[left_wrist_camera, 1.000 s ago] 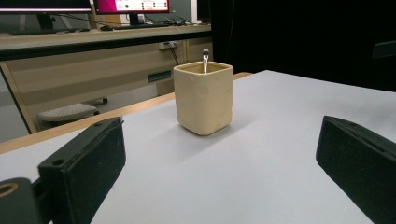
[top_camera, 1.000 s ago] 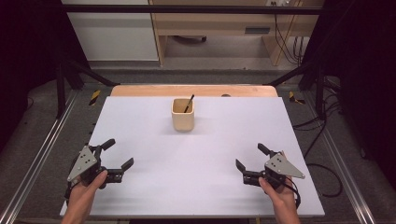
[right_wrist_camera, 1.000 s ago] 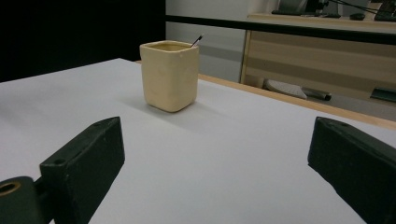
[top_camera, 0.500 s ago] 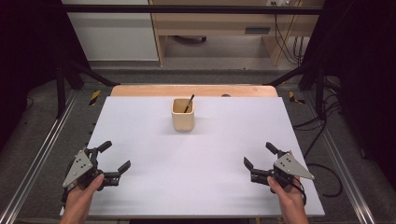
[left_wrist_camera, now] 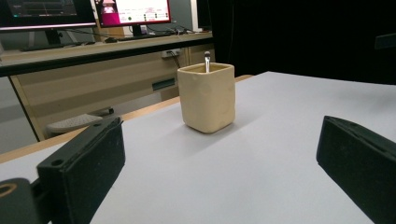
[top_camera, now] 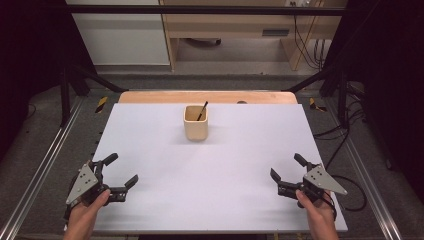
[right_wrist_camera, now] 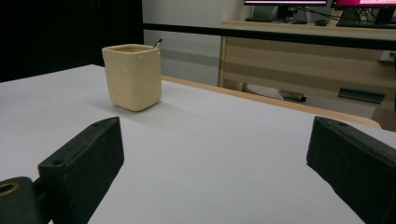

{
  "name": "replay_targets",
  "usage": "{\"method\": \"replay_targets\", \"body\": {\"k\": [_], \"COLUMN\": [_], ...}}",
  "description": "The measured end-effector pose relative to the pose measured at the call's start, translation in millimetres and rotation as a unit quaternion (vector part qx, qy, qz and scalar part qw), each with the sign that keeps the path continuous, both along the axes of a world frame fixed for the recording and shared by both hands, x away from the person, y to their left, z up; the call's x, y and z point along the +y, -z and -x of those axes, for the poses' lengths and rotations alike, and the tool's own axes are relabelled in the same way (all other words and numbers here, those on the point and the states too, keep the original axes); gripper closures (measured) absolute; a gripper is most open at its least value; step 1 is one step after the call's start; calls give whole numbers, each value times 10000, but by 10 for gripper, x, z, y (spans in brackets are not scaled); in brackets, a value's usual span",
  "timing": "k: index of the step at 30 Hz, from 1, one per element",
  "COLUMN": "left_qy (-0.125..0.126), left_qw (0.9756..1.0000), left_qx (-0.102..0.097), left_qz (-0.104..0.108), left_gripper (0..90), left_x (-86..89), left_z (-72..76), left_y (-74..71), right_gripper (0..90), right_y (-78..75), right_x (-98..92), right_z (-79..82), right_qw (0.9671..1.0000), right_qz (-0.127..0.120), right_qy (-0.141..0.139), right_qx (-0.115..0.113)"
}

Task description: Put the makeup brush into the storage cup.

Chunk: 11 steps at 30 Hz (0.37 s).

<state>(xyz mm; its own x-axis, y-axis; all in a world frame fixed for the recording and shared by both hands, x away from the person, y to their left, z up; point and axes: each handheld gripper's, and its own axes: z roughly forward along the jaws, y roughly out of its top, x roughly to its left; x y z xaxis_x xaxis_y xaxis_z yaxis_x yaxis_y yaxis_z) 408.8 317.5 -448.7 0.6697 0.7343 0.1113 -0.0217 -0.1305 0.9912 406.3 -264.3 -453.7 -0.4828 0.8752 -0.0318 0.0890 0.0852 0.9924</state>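
A: Where's the cup (top_camera: pixel 196 123)?
B: Upright on the white table (top_camera: pixel 220 165), toward its far edge, a thin stick (top_camera: pixel 202 111) leaning inside.
A: And the grippers?
B: Left gripper (top_camera: pixel 121 170) near-left of the cup, right gripper (top_camera: pixel 287 167) near-right, both well apart from it, jaws spread wide, holding nothing.

White counter (top_camera: pixel 210 190), wooden edge strip (top_camera: pixel 207 96) along its far side. Grey floor (top_camera: pixel 45 150) around it, metal rails (top_camera: pixel 35 180) running left and right of the counter. Beyond the counter: a wooden desk (top_camera: pixel 235 30) with cables (top_camera: pixel 302 40) hanging at its right, a white cabinet (top_camera: pixel 117 37) to its left. Monitors (left_wrist_camera: pixel 130 11) lit on the desk. Dark curtains (top_camera: pixel 30 60) flank the counter.
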Motion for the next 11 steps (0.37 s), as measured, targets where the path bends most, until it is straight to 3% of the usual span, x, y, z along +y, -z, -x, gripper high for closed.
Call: {"method": "replay_targets", "body": {"k": [11], "left_qy": [-43], "left_qw": [10000], "left_qx": [-54], "left_qz": [1], "left_gripper": [10], "left_x": [14], "left_z": [32], "left_y": [53], "right_gripper": [43], "right_y": [68], "right_x": [-32], "right_z": [0], "right_qw": [10000], "right_qz": [63], "right_qy": [-8], "right_qx": [5]}}
